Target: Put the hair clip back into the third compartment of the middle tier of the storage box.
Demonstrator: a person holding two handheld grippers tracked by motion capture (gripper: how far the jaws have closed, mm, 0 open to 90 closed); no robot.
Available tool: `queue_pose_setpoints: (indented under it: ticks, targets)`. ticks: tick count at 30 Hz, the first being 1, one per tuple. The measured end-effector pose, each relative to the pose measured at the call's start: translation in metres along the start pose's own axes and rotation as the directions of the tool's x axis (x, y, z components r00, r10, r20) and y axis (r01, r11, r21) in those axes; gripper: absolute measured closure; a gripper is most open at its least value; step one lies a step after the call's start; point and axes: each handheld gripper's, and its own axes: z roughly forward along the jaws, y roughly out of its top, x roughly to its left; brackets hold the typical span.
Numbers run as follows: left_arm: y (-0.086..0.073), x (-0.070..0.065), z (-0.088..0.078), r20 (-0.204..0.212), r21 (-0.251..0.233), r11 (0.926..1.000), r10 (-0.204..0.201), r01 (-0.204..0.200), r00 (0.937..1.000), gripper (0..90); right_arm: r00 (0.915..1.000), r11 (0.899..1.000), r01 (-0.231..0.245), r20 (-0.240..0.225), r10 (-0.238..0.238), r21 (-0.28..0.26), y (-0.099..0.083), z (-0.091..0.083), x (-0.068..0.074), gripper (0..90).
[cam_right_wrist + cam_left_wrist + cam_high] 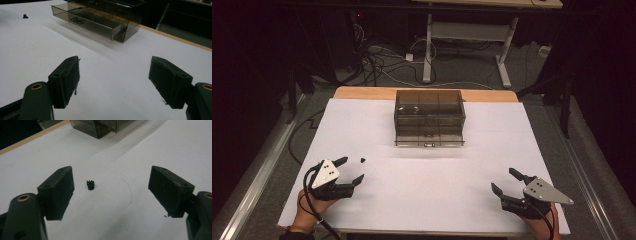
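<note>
No words, numbers or signs can be read. The drawer box (429, 118) has a small pale tag on its front, but it is too small and blurry to read.

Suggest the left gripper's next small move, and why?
Probably ease the left gripper forward and down around the small black part. Its jaws stand open, the part lies loose on the white table just ahead, nearer one jaw, and the drawer is pulled out.
</note>
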Motion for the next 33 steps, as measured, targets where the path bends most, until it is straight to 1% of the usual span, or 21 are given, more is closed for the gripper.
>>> queue_pose_setpoints:
  ticks: [1, 2, 5, 8, 10, 12, 13, 16, 17, 19, 22, 25, 28, 29, 30, 31, 33]
  targets:
    - [-0.001, 0.001, 0.001, -0.002, 0.011, 0.9999, 0.002, -0.002, 1.0000, 19.7, 1.0000, 1.000, 0.000, 0.000, 0.000, 0.000, 0.000, 0.000, 0.000, 24.9]
    - [-0.001, 0.001, 0.002, 0.003, 0.021, 0.9998, -0.005, 0.005, 1.0000, 20.2, 1.0000, 1.000, 0.000, -0.002, 0.000, 0.008, -0.001, 0.000, 0.001, 24.9]
    - [-0.003, 0.001, 0.004, -0.009, 0.041, 0.9991, 0.013, -0.012, 0.9999, 20.8, 1.0000, 1.000, 0.003, -0.001, -0.003, 0.012, -0.003, 0.000, 0.000, 24.9]
    - [-0.004, 0.001, 0.004, -0.011, 0.049, 0.9988, -0.006, 0.006, 0.9999, 21.1, 1.0000, 1.000, 0.007, 0.002, -0.007, 0.018, -0.003, -0.001, 0.001, 24.9]
    - [-0.006, 0.002, 0.004, -0.019, 0.059, 0.9982, 0.006, -0.005, 0.9998, 21.7, 1.0000, 1.000, 0.008, 0.001, -0.008, 0.017, -0.003, -0.001, 0.001, 24.9]
    - [-0.006, 0.003, 0.006, -0.026, 0.069, 0.9976, -0.005, 0.007, 0.9996, 22.0, 0.9999, 1.000, 0.016, 0.003, -0.016, 0.018, -0.002, -0.001, 0.003, 24.9]
    - [-0.006, 0.005, 0.006, -0.033, 0.075, 0.9972, -0.003, 0.005, 0.9994, 22.0, 0.9998, 1.000, 0.018, 0.000, -0.018, 0.016, -0.002, -0.001, 0.003, 24.9]
    - [-0.005, 0.010, 0.010, -0.053, 0.088, 0.9956, -0.028, 0.033, 0.9982, 23.4, 0.9997, 1.000, 0.022, -0.008, -0.022, 0.017, -0.001, -0.001, 0.006, 24.9]
    - [-0.005, 0.012, 0.012, -0.059, 0.097, 0.9943, -0.039, 0.044, 0.9975, 25.0, 0.9996, 1.000, 0.026, -0.011, -0.026, 0.017, -0.001, 0.000, 0.006, 24.9]
    - [-0.005, 0.016, 0.016, -0.069, 0.128, 0.9905, -0.042, 0.050, 0.9967, 25.3, 0.9995, 0.999, 0.028, -0.013, -0.028, 0.018, -0.001, 0.001, 0.006, 24.9]
    - [-0.003, 0.021, 0.024, -0.059, 0.163, 0.9833, -0.072, 0.081, 0.9956, 25.8, 0.9993, 0.999, 0.028, -0.024, -0.027, 0.033, -0.003, 0.004, 0.006, 24.9]
    - [-0.003, 0.025, 0.035, -0.069, 0.196, 0.9784, -0.055, 0.067, 0.9961, 28.5, 0.9990, 0.999, 0.033, -0.031, -0.032, 0.039, -0.004, 0.005, 0.007, 24.9]
    - [-0.001, 0.029, 0.047, -0.080, 0.211, 0.9737, -0.072, 0.087, 0.9942, 32.4, 0.9990, 0.999, 0.032, -0.033, -0.031, 0.041, -0.004, 0.005, 0.006, 24.9]
    - [0.000, 0.030, 0.049, -0.084, 0.214, 0.9725, -0.075, 0.092, 0.9936, 32.4, 0.9990, 0.999, 0.032, -0.033, -0.031, 0.041, -0.004, 0.005, 0.006, 24.9]
    - [0.000, 0.032, 0.052, -0.088, 0.217, 0.9720, -0.072, 0.090, 0.9935, 38.0, 0.9989, 0.999, 0.032, -0.035, -0.031, 0.044, -0.004, 0.005, 0.007, 25.0]
    - [-0.001, 0.034, 0.055, -0.096, 0.225, 0.9700, -0.071, 0.092, 0.9928, 38.0, 0.9989, 0.999, 0.032, -0.035, -0.031, 0.044, -0.004, 0.005, 0.007, 25.0]
    - [0.000, 0.039, 0.061, -0.113, 0.234, 0.9645, -0.098, 0.122, 0.9888, 40.1, 0.9987, 0.998, 0.038, -0.036, -0.036, 0.045, -0.004, 0.006, 0.007, 25.1]
